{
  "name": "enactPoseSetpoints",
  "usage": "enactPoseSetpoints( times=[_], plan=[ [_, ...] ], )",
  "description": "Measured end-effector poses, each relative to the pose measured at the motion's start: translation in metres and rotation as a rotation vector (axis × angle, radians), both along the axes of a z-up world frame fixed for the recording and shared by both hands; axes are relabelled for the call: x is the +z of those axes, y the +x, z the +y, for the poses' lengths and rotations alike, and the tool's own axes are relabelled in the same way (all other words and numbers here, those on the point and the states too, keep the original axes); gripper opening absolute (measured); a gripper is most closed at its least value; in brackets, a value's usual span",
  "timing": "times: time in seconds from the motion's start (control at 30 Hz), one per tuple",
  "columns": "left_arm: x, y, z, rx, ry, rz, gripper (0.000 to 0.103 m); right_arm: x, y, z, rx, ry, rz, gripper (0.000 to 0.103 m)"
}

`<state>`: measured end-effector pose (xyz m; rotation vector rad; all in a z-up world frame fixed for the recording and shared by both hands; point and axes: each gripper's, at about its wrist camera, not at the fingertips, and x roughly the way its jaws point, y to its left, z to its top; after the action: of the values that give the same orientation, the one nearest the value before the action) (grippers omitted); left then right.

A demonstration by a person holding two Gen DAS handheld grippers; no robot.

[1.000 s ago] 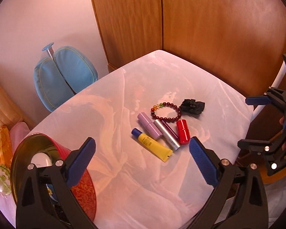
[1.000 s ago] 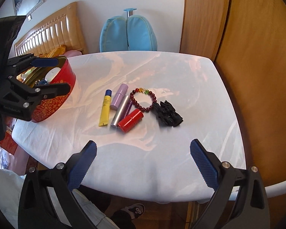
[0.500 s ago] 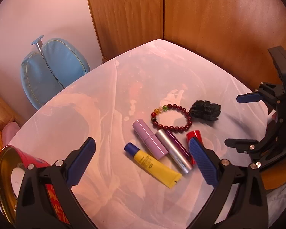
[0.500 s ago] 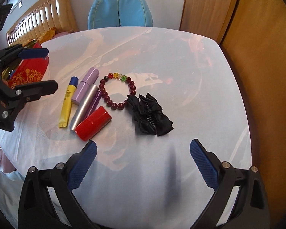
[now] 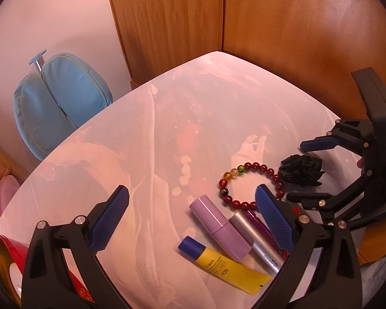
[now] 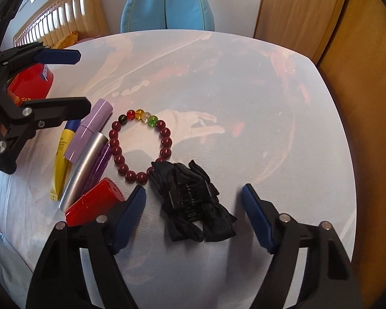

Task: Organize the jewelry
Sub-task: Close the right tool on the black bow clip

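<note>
A beaded bracelet (image 6: 166,142), dark red with a few coloured beads, lies on the white table (image 6: 244,90). A black bow hair clip (image 6: 190,198) touches its near side. My right gripper (image 6: 193,216) hangs low over the clip; its jaws are closing, with the clip between the blue fingers (image 6: 131,213) and gaps on both sides. In the left wrist view the bracelet (image 5: 254,165) and the clip (image 5: 301,171) lie right of centre, with the right gripper (image 5: 297,170) around the clip. My left gripper (image 5: 190,220) is open above a lilac tube (image 5: 220,229). It also shows in the right wrist view, where the left gripper (image 6: 81,82) is at the left.
A yellow tube (image 5: 226,270), a silver tube (image 5: 254,239), a purple pen and a red lipstick (image 6: 95,203) lie beside the bracelet. A red tin (image 6: 31,87) stands at the table's left edge. A blue chair (image 6: 167,7) and a wooden wardrobe (image 5: 270,25) border the table.
Both grippers have come down and closer to the items. The right gripper's jaws have narrowed around the black hair clip. The red tin has slid toward the left view's corner.
</note>
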<state>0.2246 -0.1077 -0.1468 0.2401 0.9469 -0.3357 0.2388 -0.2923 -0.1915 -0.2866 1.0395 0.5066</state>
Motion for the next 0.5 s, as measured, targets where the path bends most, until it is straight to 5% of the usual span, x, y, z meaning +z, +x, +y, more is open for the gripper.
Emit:
enactPoseSetpoints(
  times=[0.1,0.5],
  plan=[
    [-0.001,-0.004,0.003,0.004,0.004,0.007,0.096,0.005,-0.001,-0.001,-0.004,0.012,-0.017,0.037],
    [0.041,-0.04,-0.015,0.02,-0.003,-0.036,0.096,0.065,-0.052,-0.019,-0.047,0.081,-0.074,0.037]
  ],
)
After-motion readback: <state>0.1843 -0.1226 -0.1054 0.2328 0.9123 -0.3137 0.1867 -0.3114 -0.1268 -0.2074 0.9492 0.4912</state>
